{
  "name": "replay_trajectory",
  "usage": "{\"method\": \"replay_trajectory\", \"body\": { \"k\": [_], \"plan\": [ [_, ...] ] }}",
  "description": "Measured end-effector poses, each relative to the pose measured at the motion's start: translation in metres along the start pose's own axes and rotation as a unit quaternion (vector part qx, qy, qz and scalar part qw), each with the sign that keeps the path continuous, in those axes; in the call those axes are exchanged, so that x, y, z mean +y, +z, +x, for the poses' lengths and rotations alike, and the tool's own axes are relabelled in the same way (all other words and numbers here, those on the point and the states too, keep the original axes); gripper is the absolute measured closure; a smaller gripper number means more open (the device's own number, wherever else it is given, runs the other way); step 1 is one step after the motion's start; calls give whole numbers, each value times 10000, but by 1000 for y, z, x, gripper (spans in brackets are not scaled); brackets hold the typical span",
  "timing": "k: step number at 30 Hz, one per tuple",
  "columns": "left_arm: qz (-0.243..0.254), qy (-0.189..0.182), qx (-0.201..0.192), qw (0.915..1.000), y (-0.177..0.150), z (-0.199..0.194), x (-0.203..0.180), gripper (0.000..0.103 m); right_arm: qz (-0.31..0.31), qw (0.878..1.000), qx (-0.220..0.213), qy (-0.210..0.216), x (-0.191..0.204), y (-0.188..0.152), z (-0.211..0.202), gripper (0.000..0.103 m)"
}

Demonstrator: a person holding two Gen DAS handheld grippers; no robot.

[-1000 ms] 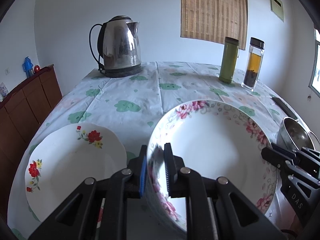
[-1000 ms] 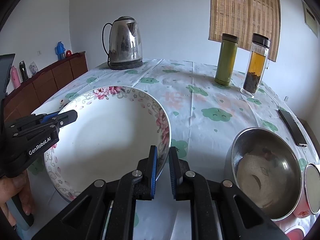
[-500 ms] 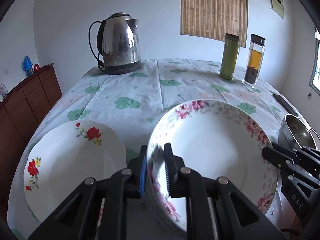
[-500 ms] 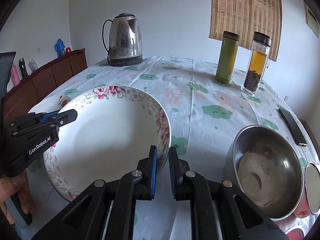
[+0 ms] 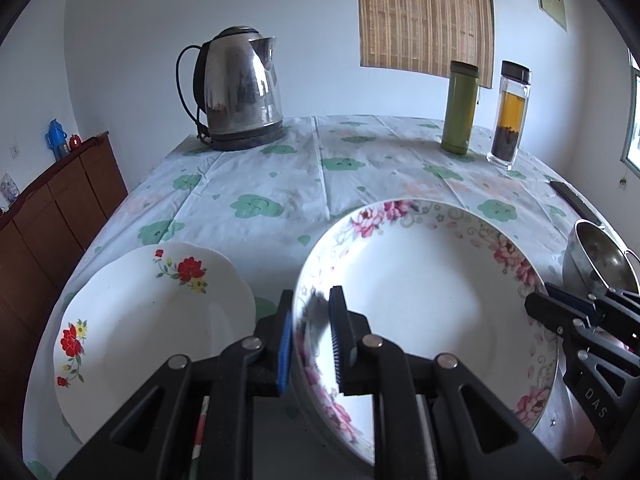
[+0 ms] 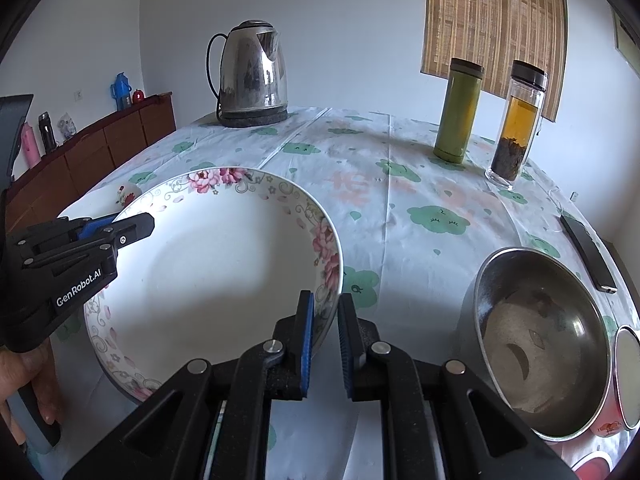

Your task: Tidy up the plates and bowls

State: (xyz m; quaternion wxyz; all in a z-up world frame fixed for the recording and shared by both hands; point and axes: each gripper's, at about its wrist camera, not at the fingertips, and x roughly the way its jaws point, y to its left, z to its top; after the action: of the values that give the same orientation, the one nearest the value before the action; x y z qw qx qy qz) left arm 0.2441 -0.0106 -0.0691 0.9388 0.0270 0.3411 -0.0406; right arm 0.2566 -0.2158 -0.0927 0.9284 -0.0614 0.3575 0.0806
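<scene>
A deep white bowl (image 5: 416,300) with pink flowers on its rim is held from both sides. My left gripper (image 5: 311,296) is shut on its left rim, and my right gripper (image 6: 326,298) is shut on its right rim, where the same bowl (image 6: 208,264) fills the left half of the right wrist view. Each gripper shows in the other's view: the right gripper (image 5: 536,304) at the bowl's far edge, the left gripper (image 6: 136,220) with a hand below it. A white plate (image 5: 152,328) with red flowers lies on the cloth left of the bowl.
A steel bowl (image 6: 540,332) sits right of the flowered bowl, with a cup (image 6: 626,376) at the frame edge. At the back stand a kettle (image 6: 254,76), a green flask (image 6: 458,108) and a tea bottle (image 6: 518,120). A dark phone (image 6: 586,252) lies far right. A wooden cabinet (image 5: 60,208) stands left.
</scene>
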Motion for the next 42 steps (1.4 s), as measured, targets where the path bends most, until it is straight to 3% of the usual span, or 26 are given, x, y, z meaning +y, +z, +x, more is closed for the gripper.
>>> {"method": "replay_trajectory", "body": {
  "k": [42],
  "plan": [
    [-18,-12,10,10000,-1,-2,2,90,-164,9998,-86,-64,6,-1,-4,89]
  ]
}}
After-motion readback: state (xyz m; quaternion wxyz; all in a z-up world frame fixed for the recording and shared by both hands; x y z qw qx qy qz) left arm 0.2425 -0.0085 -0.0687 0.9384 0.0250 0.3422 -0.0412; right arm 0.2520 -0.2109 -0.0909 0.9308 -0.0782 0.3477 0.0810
